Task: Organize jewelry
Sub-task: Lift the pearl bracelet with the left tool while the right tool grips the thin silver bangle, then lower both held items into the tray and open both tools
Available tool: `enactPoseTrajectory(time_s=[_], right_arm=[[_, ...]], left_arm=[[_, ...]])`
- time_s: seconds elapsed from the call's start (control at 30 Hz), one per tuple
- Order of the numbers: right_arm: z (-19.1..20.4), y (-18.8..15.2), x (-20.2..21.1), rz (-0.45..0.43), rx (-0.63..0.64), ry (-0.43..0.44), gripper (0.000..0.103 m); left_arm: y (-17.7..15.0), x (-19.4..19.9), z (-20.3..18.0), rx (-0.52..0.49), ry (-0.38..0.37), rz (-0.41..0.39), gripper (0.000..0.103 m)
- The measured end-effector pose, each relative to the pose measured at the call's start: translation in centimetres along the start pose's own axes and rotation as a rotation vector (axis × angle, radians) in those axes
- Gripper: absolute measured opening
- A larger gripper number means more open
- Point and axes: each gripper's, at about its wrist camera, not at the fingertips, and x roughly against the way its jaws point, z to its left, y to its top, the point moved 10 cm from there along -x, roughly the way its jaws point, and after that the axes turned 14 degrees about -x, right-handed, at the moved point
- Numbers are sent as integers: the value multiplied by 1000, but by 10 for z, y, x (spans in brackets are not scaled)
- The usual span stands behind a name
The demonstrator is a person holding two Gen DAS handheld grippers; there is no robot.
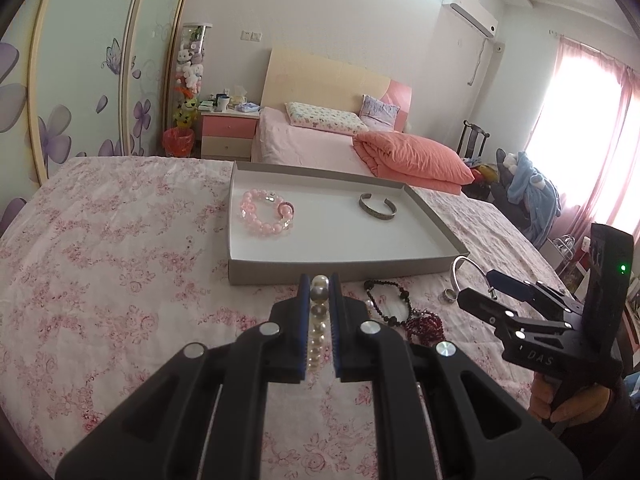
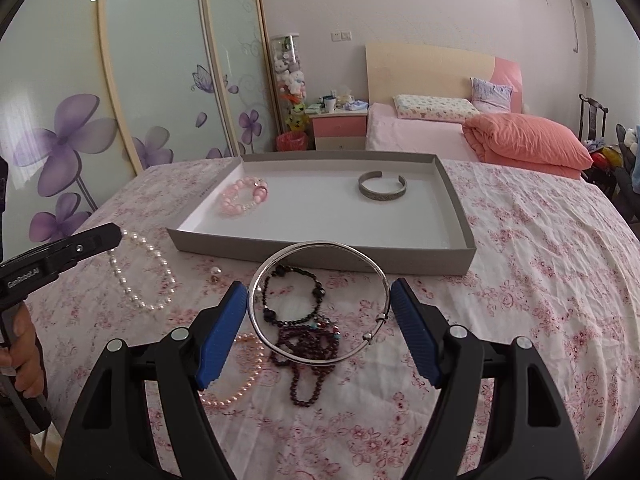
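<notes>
My left gripper (image 1: 320, 280) is shut on a white pearl bracelet (image 1: 319, 320), held just in front of the grey tray (image 1: 340, 270); it also shows in the right wrist view (image 2: 140, 276), hanging from the left fingers (image 2: 100, 238). My right gripper (image 2: 320, 292) holds a thin silver bangle (image 2: 320, 300) between its blue pads, above the jewelry pile; in the left wrist view it (image 1: 486, 290) is right of the tray. The tray holds a pink bead bracelet (image 1: 266, 214) and a silver cuff (image 1: 377, 207).
On the floral bedspread (image 2: 540, 300) lie a black bead bracelet (image 2: 292, 296), a dark red bead strand (image 2: 312, 360), a pink pearl strand (image 2: 240, 384) and a ring (image 1: 449, 295). A second bed (image 1: 320, 140) and nightstand stand behind.
</notes>
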Motion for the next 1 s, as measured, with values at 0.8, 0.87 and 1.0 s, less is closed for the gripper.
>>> enactPoseTrajectory(time_s=[0.8,0.87,1.0], right_arm=[[15,64,44,-364,71,-59,74],[13,69,43,-380,73,-68,74],[10,80,41,-410,73,-86,74]], left_arm=[[65,17,-21,-69,99,-148,10],[68,15,-20,-79,111,-153,10],[75,7,-19,-99,139,-156,10]])
